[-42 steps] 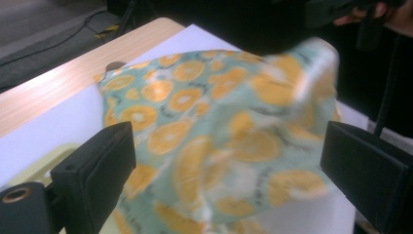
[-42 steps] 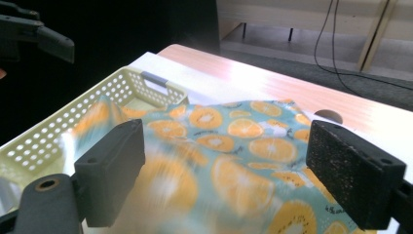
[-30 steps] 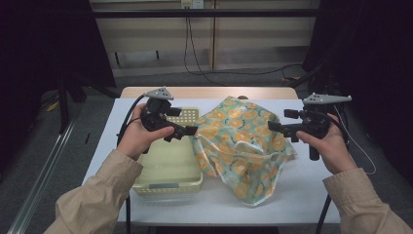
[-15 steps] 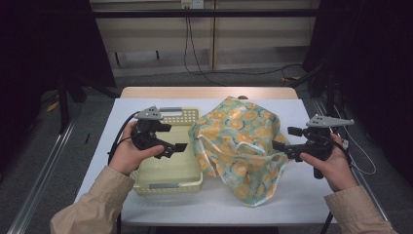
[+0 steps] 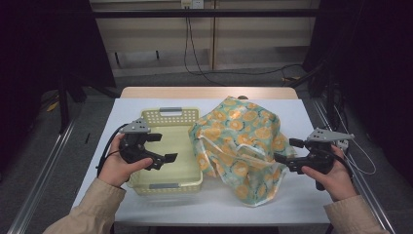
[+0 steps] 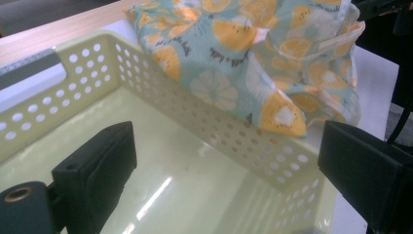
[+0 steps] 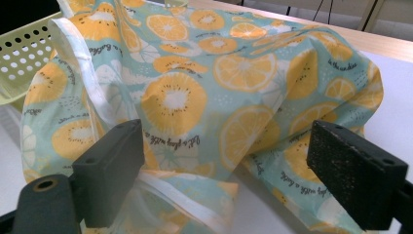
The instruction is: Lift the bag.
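While both tongs stay spread, the left tongs (image 5: 163,147) have sunk nearer the basket (image 5: 165,185).

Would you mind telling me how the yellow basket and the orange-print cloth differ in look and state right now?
The basket is a rigid, pale yellow, perforated box, while the cloth is soft, teal and printed with orange slices. The basket sits flat and open with nothing in it; the cloth lies crumpled in a mound. The left gripper hovers open over the basket, whereas the right gripper is open at the cloth's edge. Both rest on the white table, side by side and touching.
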A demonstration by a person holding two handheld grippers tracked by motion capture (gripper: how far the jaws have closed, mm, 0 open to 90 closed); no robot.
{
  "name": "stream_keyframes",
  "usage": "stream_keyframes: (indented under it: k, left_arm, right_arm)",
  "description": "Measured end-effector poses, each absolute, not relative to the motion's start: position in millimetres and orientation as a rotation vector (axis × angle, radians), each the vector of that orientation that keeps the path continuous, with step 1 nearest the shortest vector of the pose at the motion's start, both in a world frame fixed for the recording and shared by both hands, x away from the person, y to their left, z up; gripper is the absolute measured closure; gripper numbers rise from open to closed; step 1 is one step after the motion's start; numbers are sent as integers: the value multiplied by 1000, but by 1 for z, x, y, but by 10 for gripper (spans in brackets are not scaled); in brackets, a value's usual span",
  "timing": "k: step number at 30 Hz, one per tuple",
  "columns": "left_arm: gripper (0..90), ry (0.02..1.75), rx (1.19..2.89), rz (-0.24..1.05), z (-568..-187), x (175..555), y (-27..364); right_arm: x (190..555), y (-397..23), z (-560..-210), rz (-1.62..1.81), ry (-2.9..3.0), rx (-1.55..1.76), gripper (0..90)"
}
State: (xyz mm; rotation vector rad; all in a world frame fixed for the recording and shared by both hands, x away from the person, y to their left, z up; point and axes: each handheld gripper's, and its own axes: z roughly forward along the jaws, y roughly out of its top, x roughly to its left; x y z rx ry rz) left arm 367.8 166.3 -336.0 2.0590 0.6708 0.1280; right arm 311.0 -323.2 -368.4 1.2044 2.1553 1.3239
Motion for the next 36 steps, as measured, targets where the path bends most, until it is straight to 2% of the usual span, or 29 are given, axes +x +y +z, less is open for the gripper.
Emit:
stream_keyframes:
  k: [21,36]
  left_arm:
    - [68,723,2041,159,-358,346,207]
    - [68,756,2024,167,-370,333,221]
  right_arm:
    - [296,-335,-393,1277,2158,1210,143]
    - [285,-344,-414,1240,2151,1237,141]
